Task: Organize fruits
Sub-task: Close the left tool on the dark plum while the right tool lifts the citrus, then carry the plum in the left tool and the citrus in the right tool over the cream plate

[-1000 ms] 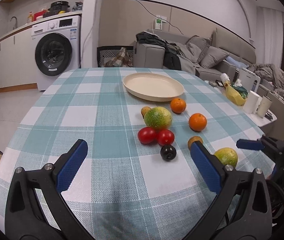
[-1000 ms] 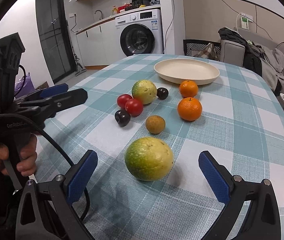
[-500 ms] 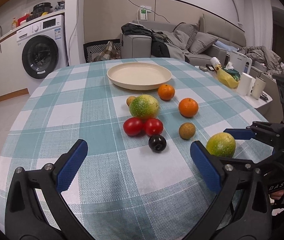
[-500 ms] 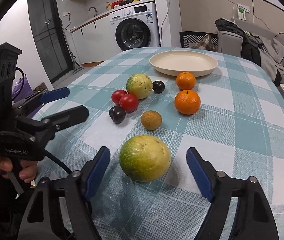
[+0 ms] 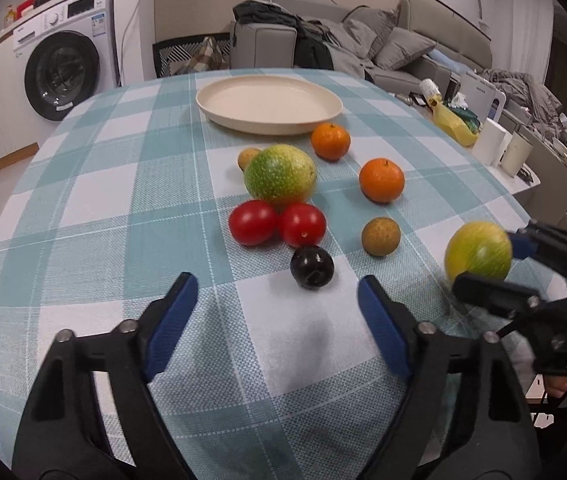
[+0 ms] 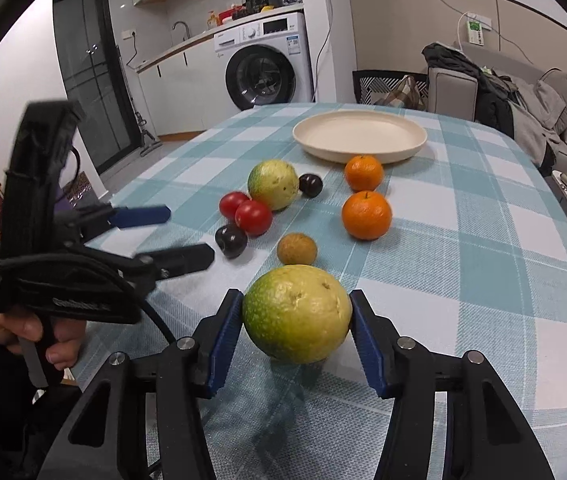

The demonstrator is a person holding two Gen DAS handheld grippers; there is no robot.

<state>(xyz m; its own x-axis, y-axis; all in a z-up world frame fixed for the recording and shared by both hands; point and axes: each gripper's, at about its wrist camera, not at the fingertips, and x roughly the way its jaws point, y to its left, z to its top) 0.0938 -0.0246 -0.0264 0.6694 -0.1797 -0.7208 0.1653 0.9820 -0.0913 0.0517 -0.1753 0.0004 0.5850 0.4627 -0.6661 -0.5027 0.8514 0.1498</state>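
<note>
- right claw (image 6: 296, 322) is closing round the big green-yellow fruit (image 6: 297, 314); both blue pads sit right against its pitted, rounded sides, and the fruit rests on the bench (image 6: 483, 240) near the front edge.
- left claw (image 5: 277, 320) is closing too, with nothing between its pads, only bare checked cloth; the dark plum (image 5: 311, 267) lies just ahead of the tips, apart from them.
- the teal-and-white woven cloth covers the bench, and its rounded edge drops away on the left and the right.
- open cloth runs wide along the left side of the bench, and there is a clear lane on the right past the oranges.
- the cream plate (image 6: 359, 138) is smooth, shallow and round, standing at the far end, with the nearer-to-it small orange (image 6: 364, 173) just beside its rim.
- a second orange (image 6: 366, 215) sits alone, well apart from the tomatoes.
- two glossy red tomatoes (image 5: 277, 223) touch each other, tucked against a second mottled green fruit (image 5: 279, 174).
- a rough brown round fruit (image 6: 296, 249) lies between the gripped fruit and the orange.
- another dark plum (image 6: 310, 185) sits just beside the far green fruit in the right wrist view.
</note>
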